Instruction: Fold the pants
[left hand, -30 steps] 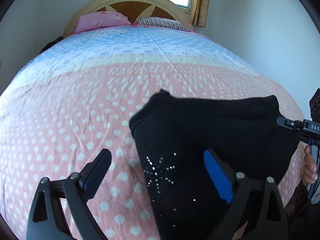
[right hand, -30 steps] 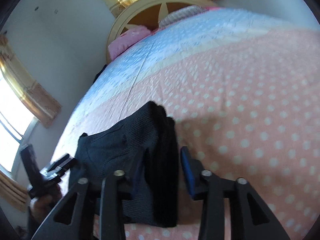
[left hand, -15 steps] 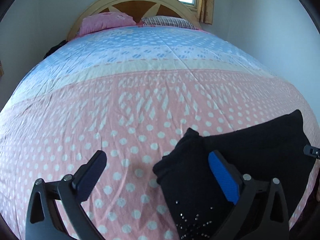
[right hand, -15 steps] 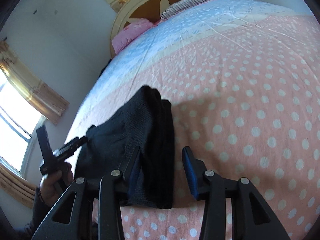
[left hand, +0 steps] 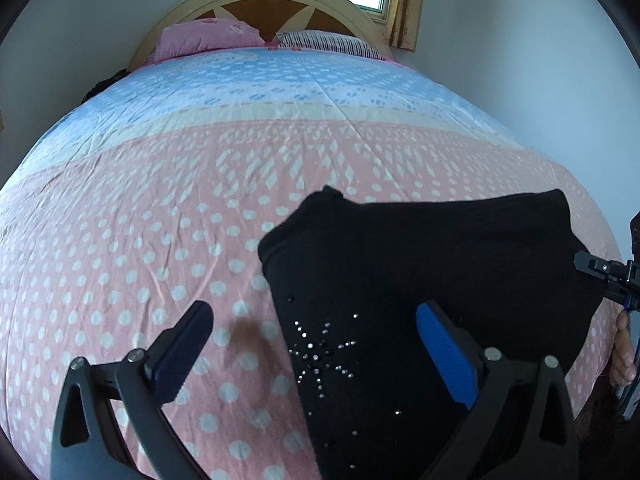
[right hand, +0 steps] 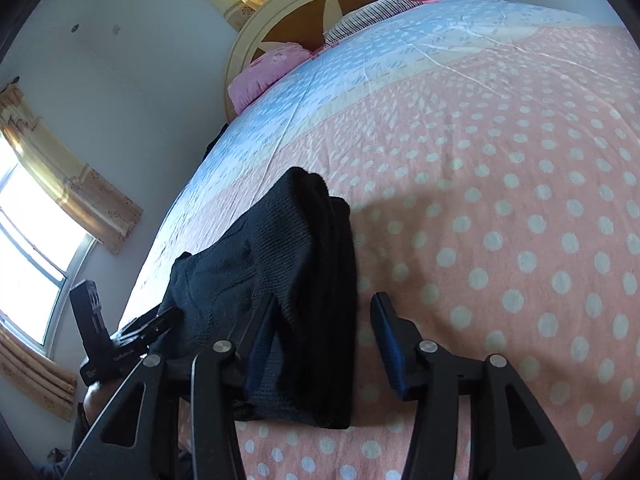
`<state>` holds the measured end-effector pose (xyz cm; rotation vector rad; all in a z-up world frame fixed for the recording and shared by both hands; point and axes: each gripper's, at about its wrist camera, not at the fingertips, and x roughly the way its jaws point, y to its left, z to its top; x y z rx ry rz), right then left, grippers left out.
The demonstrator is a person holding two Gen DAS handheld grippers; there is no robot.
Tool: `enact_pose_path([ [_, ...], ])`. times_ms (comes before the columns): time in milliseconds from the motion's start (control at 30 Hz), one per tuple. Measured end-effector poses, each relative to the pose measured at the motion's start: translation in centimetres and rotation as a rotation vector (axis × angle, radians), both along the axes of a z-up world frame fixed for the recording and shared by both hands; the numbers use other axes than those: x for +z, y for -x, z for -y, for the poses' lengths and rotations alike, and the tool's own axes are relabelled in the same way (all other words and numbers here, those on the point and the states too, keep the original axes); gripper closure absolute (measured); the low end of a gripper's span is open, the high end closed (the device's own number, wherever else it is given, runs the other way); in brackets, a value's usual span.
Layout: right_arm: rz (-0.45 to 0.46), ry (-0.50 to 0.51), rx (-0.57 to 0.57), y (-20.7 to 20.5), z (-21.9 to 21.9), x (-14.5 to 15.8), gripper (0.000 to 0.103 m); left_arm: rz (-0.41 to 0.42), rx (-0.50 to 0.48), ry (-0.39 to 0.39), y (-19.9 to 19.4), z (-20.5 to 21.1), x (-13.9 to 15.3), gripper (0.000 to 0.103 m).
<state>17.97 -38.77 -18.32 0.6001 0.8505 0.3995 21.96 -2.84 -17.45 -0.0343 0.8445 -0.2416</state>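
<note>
The black pants point(left hand: 420, 280) lie folded into a thick bundle on the pink dotted bedspread point(left hand: 160, 220), with a rhinestone star on the near layer. My left gripper point(left hand: 312, 344) is wide open over the bundle's left edge; its left finger is over bare bedspread and its blue right pad point(left hand: 444, 354) is over black cloth. In the right wrist view the pants point(right hand: 288, 272) show stacked folds. My right gripper point(right hand: 324, 338) straddles their near right edge with its jaws opening, and its right pad point(right hand: 386, 340) stands clear of the cloth.
The bed runs back to a cream and brown headboard point(left hand: 260, 4) with a pink pillow point(left hand: 208, 38) and a striped pillow point(left hand: 328, 42). White walls and curtained windows flank it. A hand holds the right gripper point(left hand: 604, 276) at the bed's right edge, and the left gripper point(right hand: 132, 332) shows beyond the bundle's left side.
The right gripper's jaws have spread apart around the pants' folded edge. The left gripper drew back from the bundle and then returned over it.
</note>
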Motion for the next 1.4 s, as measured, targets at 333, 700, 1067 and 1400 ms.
enact_pose_path([
  [333, 0.031, 0.112, -0.019, 0.1, -1.5, 0.6, 0.050, -0.034, -0.015, 0.035, -0.4, -0.4, -0.2, 0.000],
  [700, 0.060, 0.119, -0.026, 0.8, -2.6, 1.2, 0.073, -0.023, -0.114, 0.110, -0.2, -0.1, -0.1, 0.037],
  [1067, 0.122, 0.185, -0.053, 2.6, -4.0, 3.6, 0.078, 0.048, -0.113, 0.103, 1.9, -0.1, 1.7, 0.084],
  [1400, 0.164, 0.212, 0.043, 0.5, -7.8, 6.7, 0.079, 0.089, -0.075, 0.137, 3.5, -2.8, 4.6, 0.089],
])
